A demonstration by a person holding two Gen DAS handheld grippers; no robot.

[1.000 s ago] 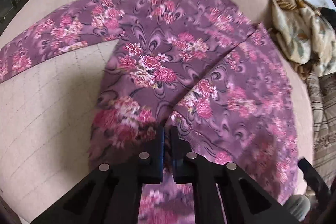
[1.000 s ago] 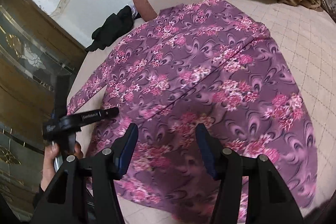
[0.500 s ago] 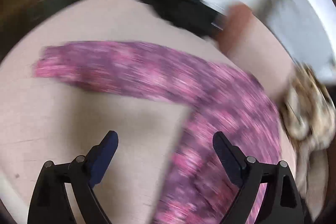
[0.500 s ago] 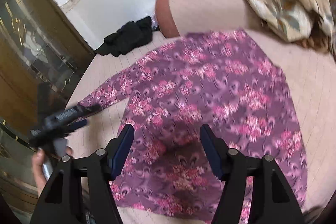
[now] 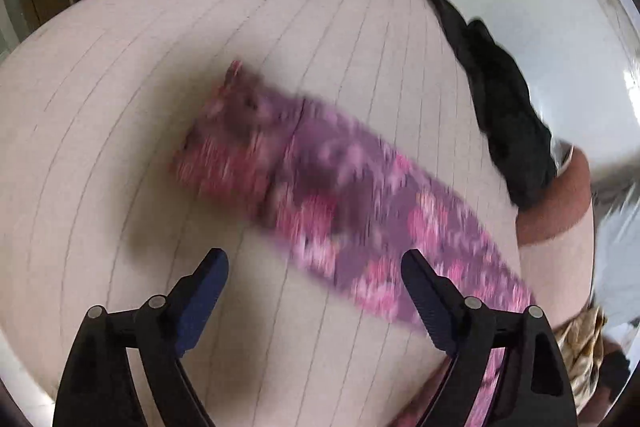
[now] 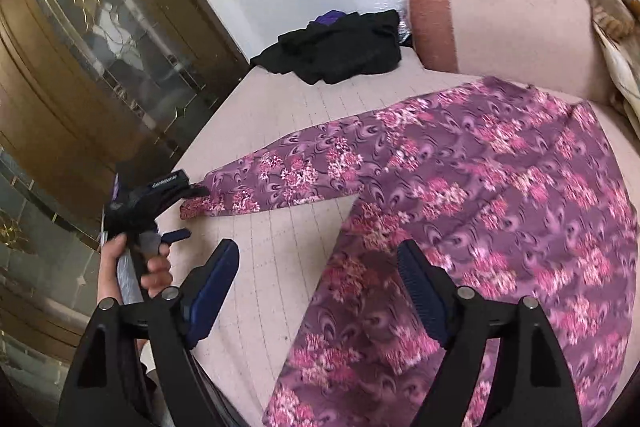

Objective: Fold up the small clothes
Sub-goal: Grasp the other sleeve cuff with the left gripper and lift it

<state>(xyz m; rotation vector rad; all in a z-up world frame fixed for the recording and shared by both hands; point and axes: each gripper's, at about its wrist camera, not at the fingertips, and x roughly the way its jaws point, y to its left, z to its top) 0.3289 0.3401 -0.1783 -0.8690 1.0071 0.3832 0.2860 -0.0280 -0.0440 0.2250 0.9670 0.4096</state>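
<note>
A purple garment with pink flowers (image 6: pixel 480 207) lies spread on the pink quilted bed (image 6: pixel 276 267). Its long sleeve (image 6: pixel 288 179) reaches left. In the left wrist view the sleeve (image 5: pixel 340 195) is blurred and runs slantwise just ahead of my left gripper (image 5: pixel 312 259). That gripper's jaws stand wide and are closing, with nothing pressed between the pads. From the right wrist view, the left gripper (image 6: pixel 188 213), held by a hand, is at the sleeve's cuff. My right gripper (image 6: pixel 318 251) hovers over the garment's left edge, its jaws opening and empty.
A heap of black clothes (image 6: pixel 340 51) lies at the bed's far edge beside a pink bolster with a brown end (image 6: pixel 500 19). A beige leaf-print cloth (image 6: pixel 616 27) is bunched at the right. A wooden cabinet with glass doors (image 6: pixel 80 67) stands left of the bed.
My left gripper let go of the garment's lower edge, opened wide and swung left to the sleeve. My right gripper spread its jaws wider and shifted left over the garment.
</note>
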